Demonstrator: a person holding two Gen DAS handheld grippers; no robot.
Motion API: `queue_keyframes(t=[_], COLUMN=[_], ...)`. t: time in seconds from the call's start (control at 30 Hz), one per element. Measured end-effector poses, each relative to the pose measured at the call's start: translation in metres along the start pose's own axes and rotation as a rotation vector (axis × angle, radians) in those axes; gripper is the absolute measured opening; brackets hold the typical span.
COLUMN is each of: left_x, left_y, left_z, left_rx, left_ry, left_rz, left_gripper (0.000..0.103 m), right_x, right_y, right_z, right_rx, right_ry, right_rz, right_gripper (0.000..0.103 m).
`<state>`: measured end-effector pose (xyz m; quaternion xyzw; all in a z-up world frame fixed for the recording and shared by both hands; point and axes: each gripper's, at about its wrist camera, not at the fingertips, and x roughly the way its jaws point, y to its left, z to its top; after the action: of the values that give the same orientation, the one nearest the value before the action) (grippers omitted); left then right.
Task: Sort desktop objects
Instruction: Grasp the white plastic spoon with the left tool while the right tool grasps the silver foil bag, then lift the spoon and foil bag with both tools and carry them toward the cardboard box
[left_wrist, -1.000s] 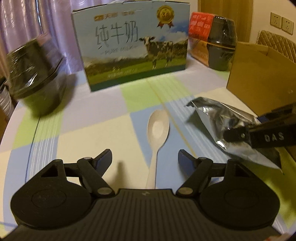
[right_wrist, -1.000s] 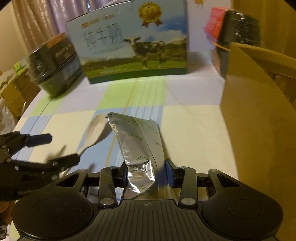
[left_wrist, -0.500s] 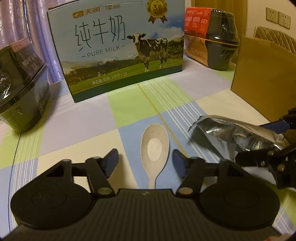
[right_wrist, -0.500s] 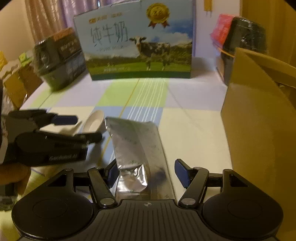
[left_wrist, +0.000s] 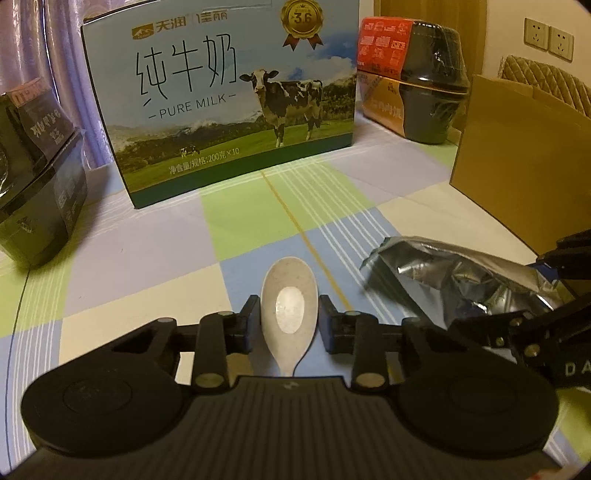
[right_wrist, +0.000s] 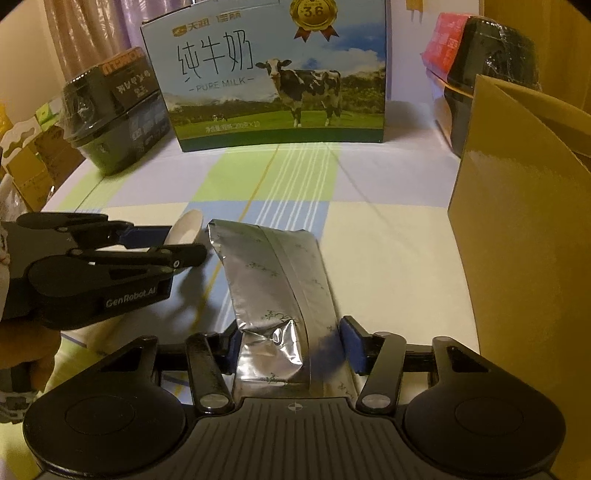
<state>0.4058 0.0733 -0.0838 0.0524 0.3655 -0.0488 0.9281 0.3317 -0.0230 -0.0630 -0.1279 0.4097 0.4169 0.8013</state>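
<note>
Silver pouch (right_wrist: 280, 291) print shows only from the right tool (right_wrist: 288, 343).

spoon (left_wrist: 289, 312) lies left of foil pouch (right_wrist: 280, 291) (milk box (left_wrist: 221, 103) behind).

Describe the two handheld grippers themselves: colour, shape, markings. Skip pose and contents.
Both are matte black. The left gripper has a ribbed body, two round discs, and linkage arms with silver pivot pins; its fingers carry blue pads. The right gripper matches. White lettering "GenRobot.AI" runs along the left one's side, seen from the right wrist view.
</note>
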Motion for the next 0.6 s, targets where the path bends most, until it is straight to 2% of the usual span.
queue_keyframes(t=[0.17,0.37,0.6], left_x=[-0.012,-0.043,-0.096], left_y=[-0.004,-0.012,-0.026], left_z=[-0.009,-0.029,-0.055], left_rx=[-0.001,-0.013,-0.03], left_ry=[0.025,0.094,0.179], left_rz=[-0.009,-0.017,-0.035], left_gripper=[0.028,0.028,0.027], right_x=[-0.004,-0.016,-0.058], right_y=[-0.001,0.003,0.006], right_z=[0.001,-0.005,-0.031], right_rx=[0.02,0.052,0.099], right_ry=[0.006,0.049,0.109], right_rz=[0.014,0.054,0.104], right_gripper=[0.04,0.038,0.038])
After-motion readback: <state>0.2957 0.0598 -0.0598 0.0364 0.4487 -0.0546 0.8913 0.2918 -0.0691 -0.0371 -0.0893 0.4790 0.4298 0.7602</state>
